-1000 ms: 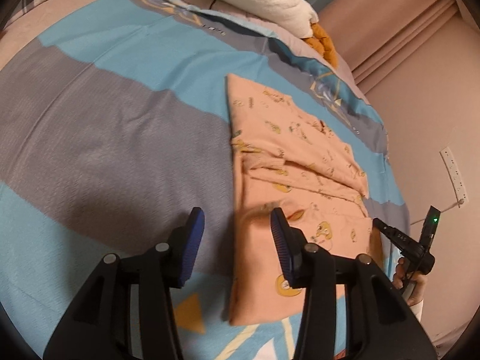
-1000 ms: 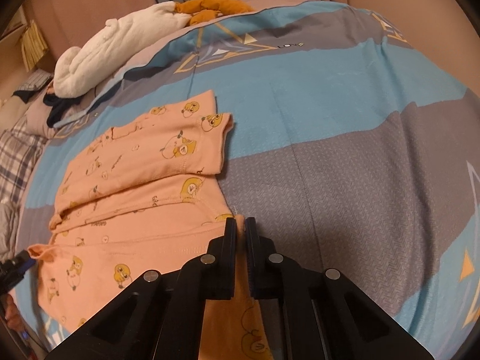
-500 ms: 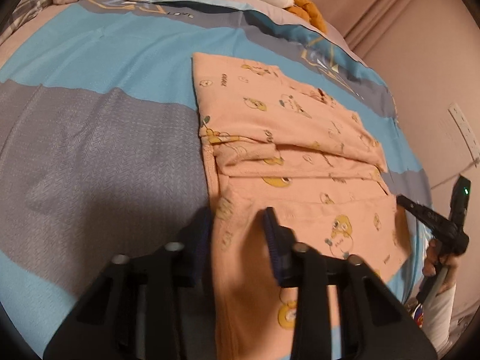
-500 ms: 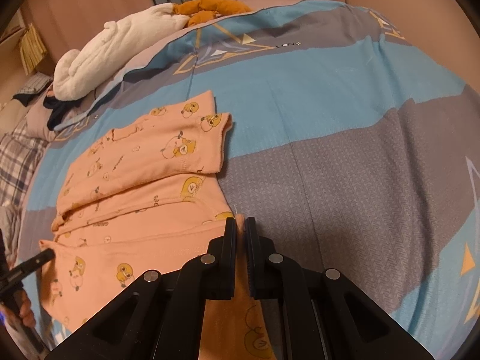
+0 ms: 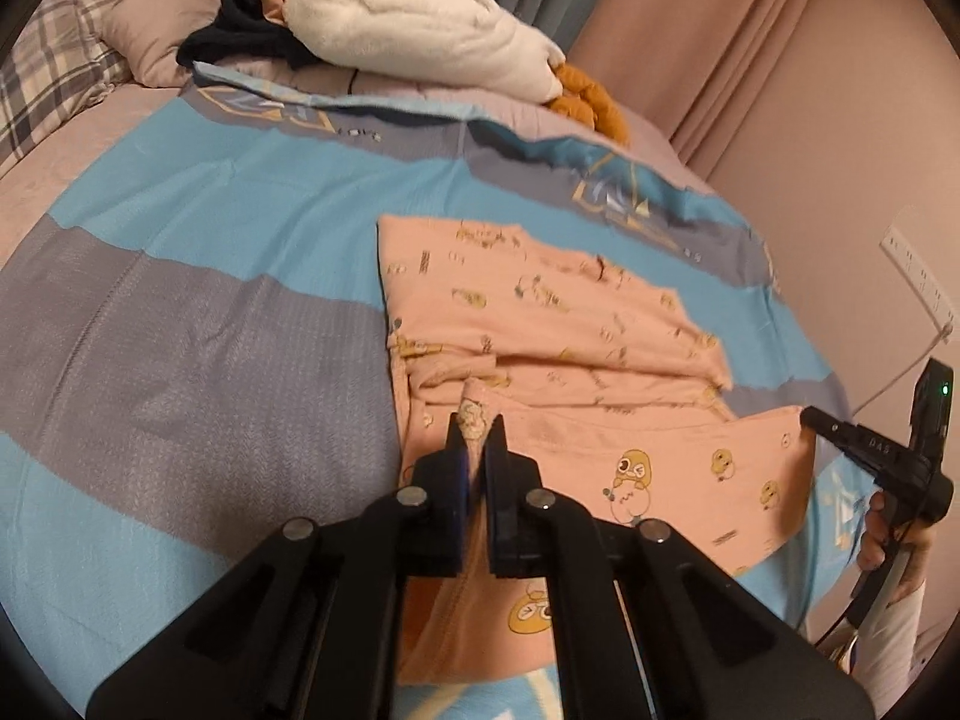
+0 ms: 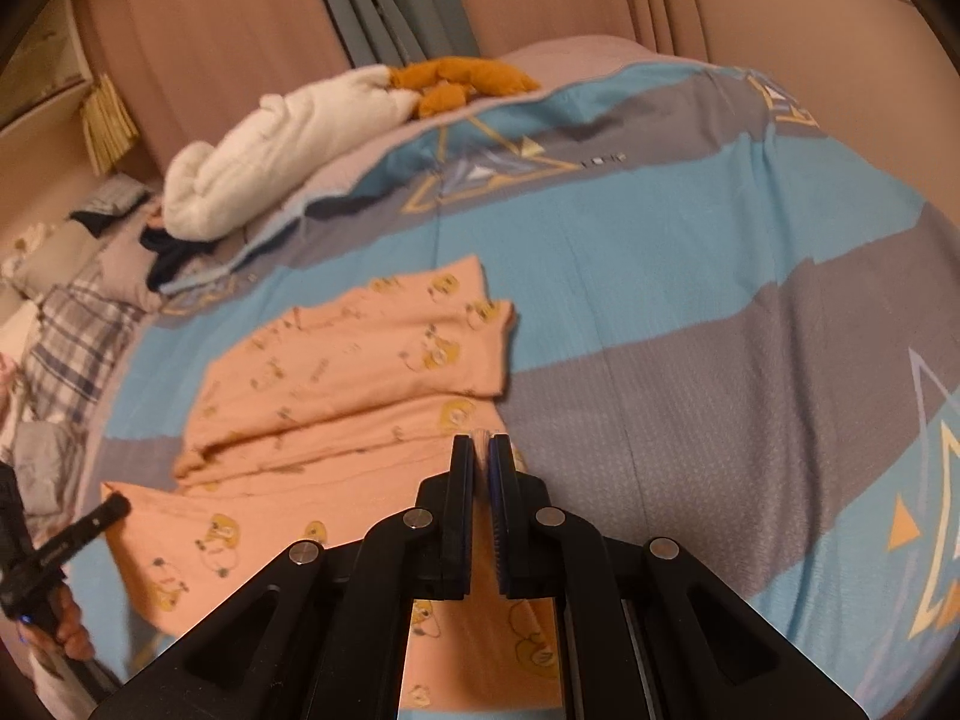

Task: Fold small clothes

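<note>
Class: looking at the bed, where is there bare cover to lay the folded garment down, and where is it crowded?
Free: the blue and grey striped cover left of the peach garment, and the wide stretch on its other side. Crowded: the head of the bed, with the white plush blanket, dark clothing and orange toy.

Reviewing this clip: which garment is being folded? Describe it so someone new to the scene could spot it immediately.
Start at the bed's blue-and-grey striped cover. Lying on its middle is the peach baby garment, printed with small yellow cartoon animals. Unlike the white fluffy blanket and orange plush at the far edge, it lies flat, partly folded, with the left gripper and right gripper pinching its near edge.
</note>
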A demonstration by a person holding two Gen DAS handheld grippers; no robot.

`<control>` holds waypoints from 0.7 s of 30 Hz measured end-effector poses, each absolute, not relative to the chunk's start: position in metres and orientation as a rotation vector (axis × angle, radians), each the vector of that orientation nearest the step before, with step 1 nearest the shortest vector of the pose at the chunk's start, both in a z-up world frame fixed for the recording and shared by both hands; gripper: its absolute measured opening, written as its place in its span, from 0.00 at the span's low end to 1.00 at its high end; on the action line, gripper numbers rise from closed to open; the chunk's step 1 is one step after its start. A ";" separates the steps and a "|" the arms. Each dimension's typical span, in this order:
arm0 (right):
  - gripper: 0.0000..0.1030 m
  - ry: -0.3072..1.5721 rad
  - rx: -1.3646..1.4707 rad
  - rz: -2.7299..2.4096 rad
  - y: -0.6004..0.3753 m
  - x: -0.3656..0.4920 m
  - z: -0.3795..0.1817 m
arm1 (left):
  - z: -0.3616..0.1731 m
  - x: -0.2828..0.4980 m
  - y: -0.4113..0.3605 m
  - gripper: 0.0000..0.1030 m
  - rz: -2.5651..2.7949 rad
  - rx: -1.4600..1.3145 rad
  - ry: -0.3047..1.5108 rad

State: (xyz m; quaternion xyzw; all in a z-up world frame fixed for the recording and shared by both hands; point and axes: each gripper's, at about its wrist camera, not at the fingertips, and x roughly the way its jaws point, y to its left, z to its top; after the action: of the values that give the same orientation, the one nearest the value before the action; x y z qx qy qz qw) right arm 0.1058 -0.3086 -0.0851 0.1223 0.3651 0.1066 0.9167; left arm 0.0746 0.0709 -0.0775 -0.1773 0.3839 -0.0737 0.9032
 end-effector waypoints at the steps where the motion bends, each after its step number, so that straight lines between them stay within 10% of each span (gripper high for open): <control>1: 0.07 0.742 0.258 0.228 -0.309 0.105 -0.081 | -0.073 0.074 0.072 0.03 -0.153 -0.378 0.780; 21: 0.07 0.643 0.225 0.295 -0.287 0.220 -0.027 | -0.013 0.184 0.103 0.03 -0.125 -0.465 0.614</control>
State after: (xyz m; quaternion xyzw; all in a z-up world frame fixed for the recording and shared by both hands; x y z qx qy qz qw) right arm 0.2203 -0.2873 -0.0272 0.1098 0.3140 0.1439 0.9320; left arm 0.1841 0.1034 -0.0132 -0.2267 0.2994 -0.0609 0.9248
